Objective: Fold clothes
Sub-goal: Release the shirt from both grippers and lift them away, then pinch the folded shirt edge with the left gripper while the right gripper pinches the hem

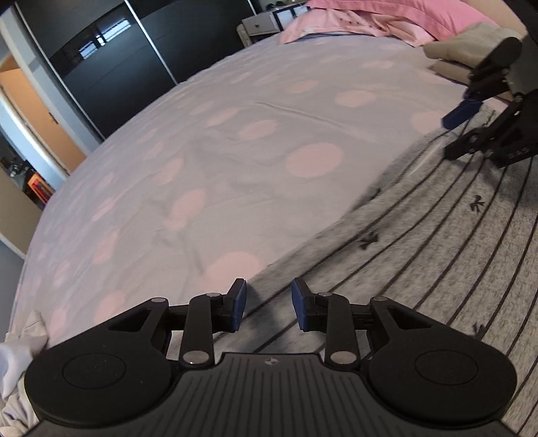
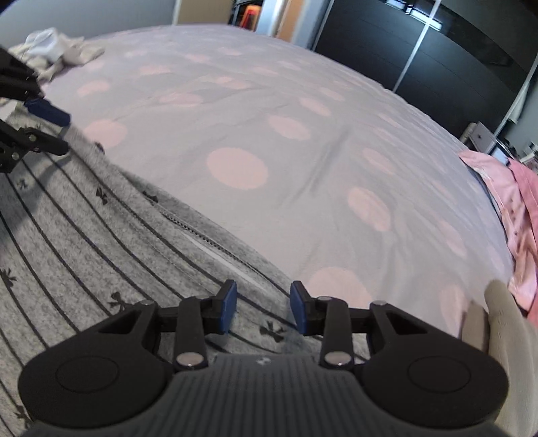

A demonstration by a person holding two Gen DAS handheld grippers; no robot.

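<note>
A grey garment [image 2: 87, 242] with thin dark stripes and small dark bow marks lies spread flat on the bed [image 1: 208, 161], and everything else is placed from it. Its zip [image 2: 205, 237] runs along the edge that meets the bare cover, so in the right wrist view the long edge slants from upper left down toward the lower middle; the stripes follow roughly the same line. The left gripper [image 1: 268, 304] hangs over one end of that edge with its blue pads apart and nothing between them; one pad is above the cover, the other above the grey cloth. The right gripper [image 2: 263, 306] hangs over the other end of the same edge, jaws likewise parted and empty, the garment lying beneath them. The cover beyond the garment is pale lilac with large pink dots and a few shallow creases. Past the right gripper's end of the garment lie pink bedding [image 1: 380, 20] and a beige folded cloth [image 1: 460, 47]; the beige cloth sits close beside the right gripper's own body. Past the left gripper's end, near the bed's corner, is a small heap of white and pale clothes [image 2: 50, 50]. Across the bed from the garment stands a dark wardrobe [image 1: 111, 64] with glossy sliding doors, an orange-brown door next to it.
</note>
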